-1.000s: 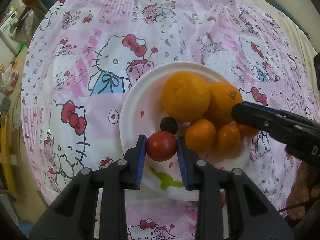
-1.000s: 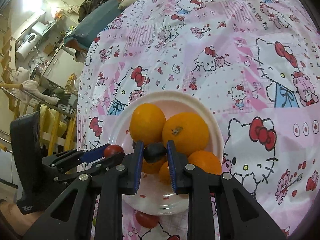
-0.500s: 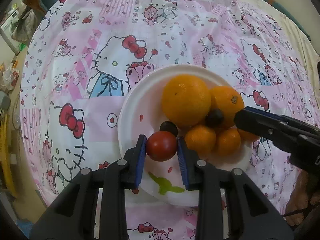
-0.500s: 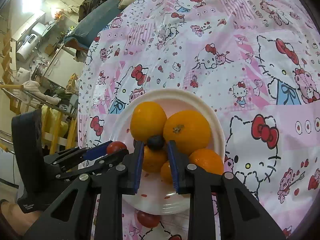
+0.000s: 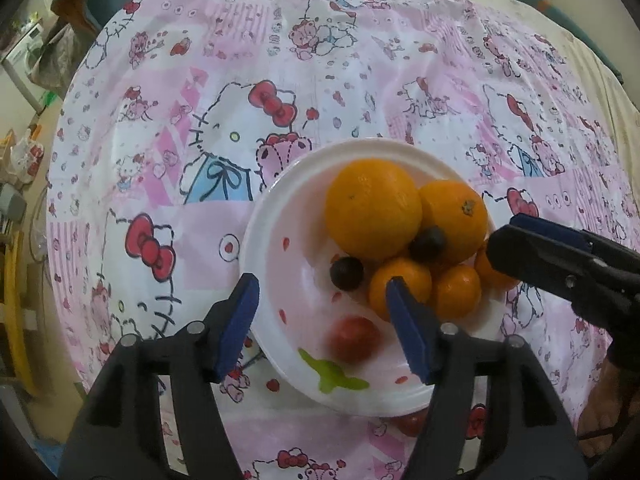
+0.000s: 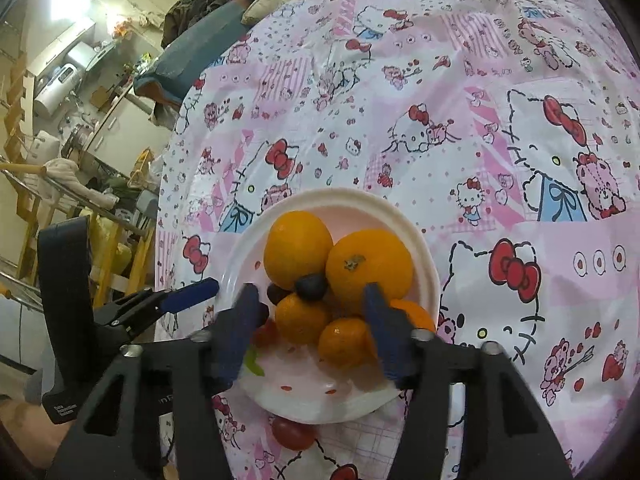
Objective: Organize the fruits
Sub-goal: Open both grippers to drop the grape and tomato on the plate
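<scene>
A white plate (image 5: 276,264) (image 6: 424,264) on the pink cartoon tablecloth holds two big oranges (image 5: 374,208) (image 6: 368,268), several small mandarins (image 5: 400,284) (image 6: 344,340) and two dark grapes (image 5: 346,273) (image 6: 311,286). A red tomato (image 5: 352,338) lies blurred on the plate, free between the opening jaws of my left gripper (image 5: 322,292); no pad touches it. My right gripper (image 6: 308,300) hangs over the fruit pile, its jaws opening too, with a dark grape resting on the oranges ahead of them, untouched. Another red tomato (image 6: 292,434) lies on the cloth beside the plate.
The tablecloth (image 5: 200,100) covers a round table whose edge drops off at the left (image 6: 168,208). Beyond it stand cluttered furniture and wooden racks (image 6: 60,184). Clothes are piled at the far edge (image 6: 224,12). A person's foot (image 5: 600,412) shows at the lower right.
Both grippers have opened. The left one let go of the red tomato, which dropped onto the plate. The right one let go of the dark grape, now resting among the oranges.
</scene>
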Demonstrator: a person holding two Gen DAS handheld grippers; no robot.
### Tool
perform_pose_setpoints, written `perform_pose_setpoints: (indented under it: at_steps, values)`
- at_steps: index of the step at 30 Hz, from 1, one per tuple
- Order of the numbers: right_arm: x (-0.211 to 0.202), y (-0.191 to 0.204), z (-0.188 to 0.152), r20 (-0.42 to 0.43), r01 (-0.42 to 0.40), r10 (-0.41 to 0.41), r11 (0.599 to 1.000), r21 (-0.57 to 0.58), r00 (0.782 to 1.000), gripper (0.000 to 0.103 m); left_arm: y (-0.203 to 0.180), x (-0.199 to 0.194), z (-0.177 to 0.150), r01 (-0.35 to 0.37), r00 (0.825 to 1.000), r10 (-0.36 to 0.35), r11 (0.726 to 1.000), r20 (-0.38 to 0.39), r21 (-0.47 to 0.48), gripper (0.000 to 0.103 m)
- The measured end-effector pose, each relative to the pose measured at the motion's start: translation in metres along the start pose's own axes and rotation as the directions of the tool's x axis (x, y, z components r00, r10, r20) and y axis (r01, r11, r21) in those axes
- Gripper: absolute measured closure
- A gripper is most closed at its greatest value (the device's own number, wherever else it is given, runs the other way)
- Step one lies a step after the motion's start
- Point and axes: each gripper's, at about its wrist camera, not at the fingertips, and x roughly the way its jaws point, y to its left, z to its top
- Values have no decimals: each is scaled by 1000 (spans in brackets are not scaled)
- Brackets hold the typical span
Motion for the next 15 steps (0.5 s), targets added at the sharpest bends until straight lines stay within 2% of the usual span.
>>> perform_pose_setpoints:
  at_steps: [2,6,15]
  values:
    - [0,1,1,-1,-1,1,1000,-7,1000,44,3,0,1,2,1000,-2,1000,-5,-16,40]
    - [-2,1,2,4,2,-2,1000,-9,1000,44,2,-1,0,12,1000,-12,1000,-8,-22,28]
    - [-17,2,-2,33,13,-13,1000,14,999,44,5,-18,-3,2,999,-1,1000,43,-27,28]
